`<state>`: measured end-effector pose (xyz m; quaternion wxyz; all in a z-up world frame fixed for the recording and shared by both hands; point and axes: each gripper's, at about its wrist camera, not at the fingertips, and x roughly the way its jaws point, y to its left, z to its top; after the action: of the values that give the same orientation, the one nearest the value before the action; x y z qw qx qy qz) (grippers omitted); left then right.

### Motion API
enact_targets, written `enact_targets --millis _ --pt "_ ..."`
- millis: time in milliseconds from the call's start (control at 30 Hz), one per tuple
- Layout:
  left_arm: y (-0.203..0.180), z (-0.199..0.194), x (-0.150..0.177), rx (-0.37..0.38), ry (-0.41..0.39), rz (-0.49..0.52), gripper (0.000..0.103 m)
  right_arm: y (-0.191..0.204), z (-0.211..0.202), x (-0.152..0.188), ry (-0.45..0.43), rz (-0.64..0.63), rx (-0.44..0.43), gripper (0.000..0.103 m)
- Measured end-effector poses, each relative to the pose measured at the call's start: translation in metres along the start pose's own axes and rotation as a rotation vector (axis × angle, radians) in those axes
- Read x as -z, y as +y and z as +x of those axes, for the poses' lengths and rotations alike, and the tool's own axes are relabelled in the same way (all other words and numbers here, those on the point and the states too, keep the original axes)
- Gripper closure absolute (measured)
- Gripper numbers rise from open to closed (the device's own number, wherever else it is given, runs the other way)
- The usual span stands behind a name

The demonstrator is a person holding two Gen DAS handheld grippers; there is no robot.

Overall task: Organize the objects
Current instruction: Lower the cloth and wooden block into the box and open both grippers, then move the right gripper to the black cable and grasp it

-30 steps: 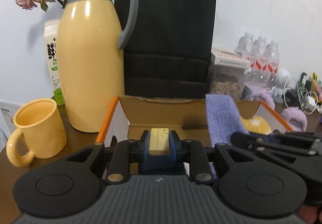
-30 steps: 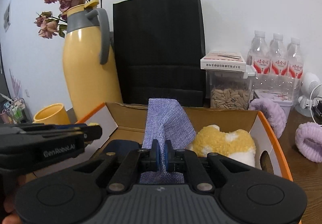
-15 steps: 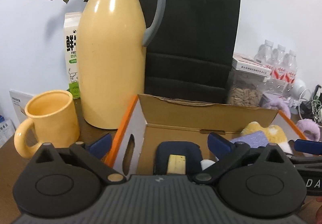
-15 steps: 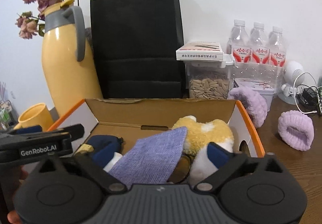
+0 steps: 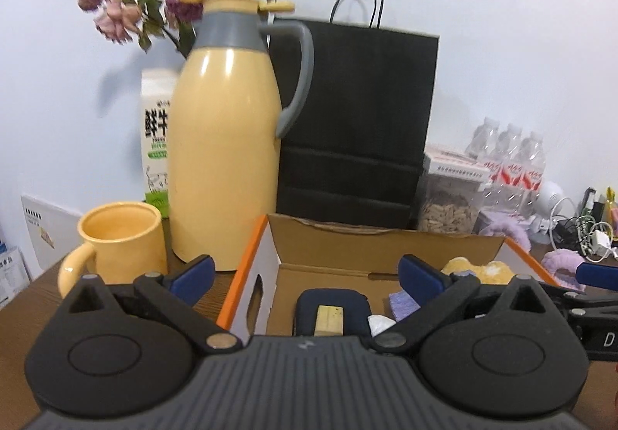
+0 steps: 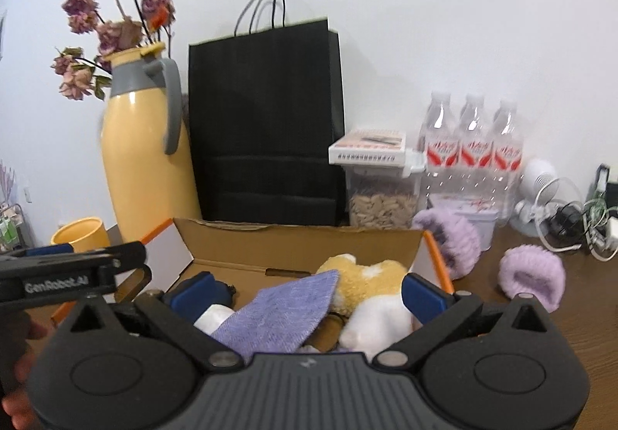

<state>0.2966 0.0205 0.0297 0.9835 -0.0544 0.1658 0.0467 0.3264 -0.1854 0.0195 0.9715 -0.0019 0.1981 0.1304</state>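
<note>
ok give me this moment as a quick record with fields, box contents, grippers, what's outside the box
box: open cardboard box, orange edges
in box: purple cloth, plush toy, dark pouch
left gripper: open, nothing between the jaws, over the pouch
right gripper: open, above the cloth, not gripping
behind box: yellow jug, black bag
left of box: yellow mug
right of box: two purple fluffy bands
</note>
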Motion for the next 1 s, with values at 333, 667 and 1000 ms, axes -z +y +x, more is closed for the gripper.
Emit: enact_targets --millis 333,667,1000 --pt "0.004 -0.058 0.014 0.035 -0.019 0.024 0.000 0.006 -0.054 0.019 -0.033 -0.037 0.003 0.000" --pt "0.014 -0.118 0.021 0.027 -0.015 0.041 0.000 0.026 -0.114 0.042 -0.040 -0.089 -0.019 0.000" --pt "0.029 -0.166 0.039 0.005 0.036 0.075 0.000 0.039 -0.162 0.080 0.015 -0.115 -0.043 0.000"
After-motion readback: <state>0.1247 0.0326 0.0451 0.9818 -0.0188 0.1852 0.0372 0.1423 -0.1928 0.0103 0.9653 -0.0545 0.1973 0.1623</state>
